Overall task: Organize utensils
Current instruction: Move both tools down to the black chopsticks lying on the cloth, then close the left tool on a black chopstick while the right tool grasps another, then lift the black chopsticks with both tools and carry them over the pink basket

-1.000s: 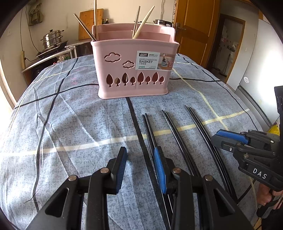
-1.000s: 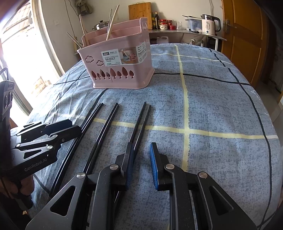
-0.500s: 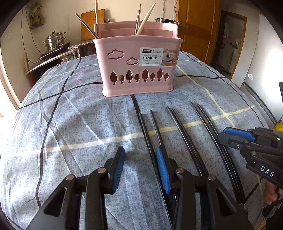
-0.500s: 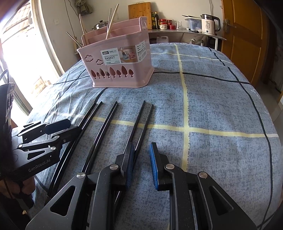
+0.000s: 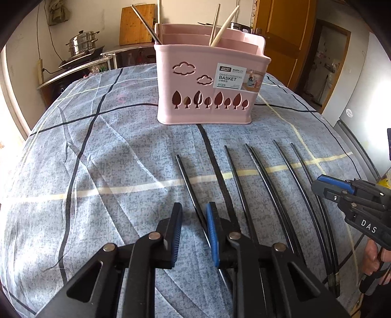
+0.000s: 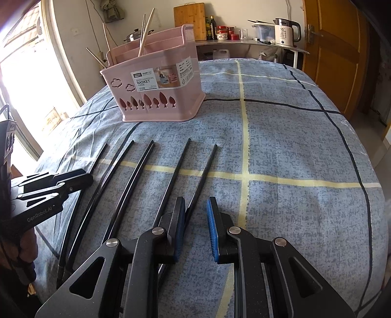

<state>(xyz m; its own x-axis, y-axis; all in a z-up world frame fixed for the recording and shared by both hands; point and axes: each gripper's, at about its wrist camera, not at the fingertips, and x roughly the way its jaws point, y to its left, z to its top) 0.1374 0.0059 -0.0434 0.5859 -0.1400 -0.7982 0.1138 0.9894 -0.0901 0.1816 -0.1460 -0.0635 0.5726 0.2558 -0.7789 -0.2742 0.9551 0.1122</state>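
Chopsticks (image 5: 262, 186) had spread apart; leftmost one (image 5: 193, 193) now lay between left gripper's (image 5: 194, 221) released jaws. Right gripper (image 6: 195, 217) released, straddling rightmost chopstick (image 6: 202, 176); basket (image 5: 207, 97) awaited.

Home kitchen: steamer pot (image 5: 81, 45) on a stove far left, cutting board (image 6: 189, 20) against the wall, electric kettle (image 6: 284, 31) and condiment bottles (image 6: 211, 28) on the far counter.

Black tongs (image 5: 194, 234) with blue pads, silver rivets.
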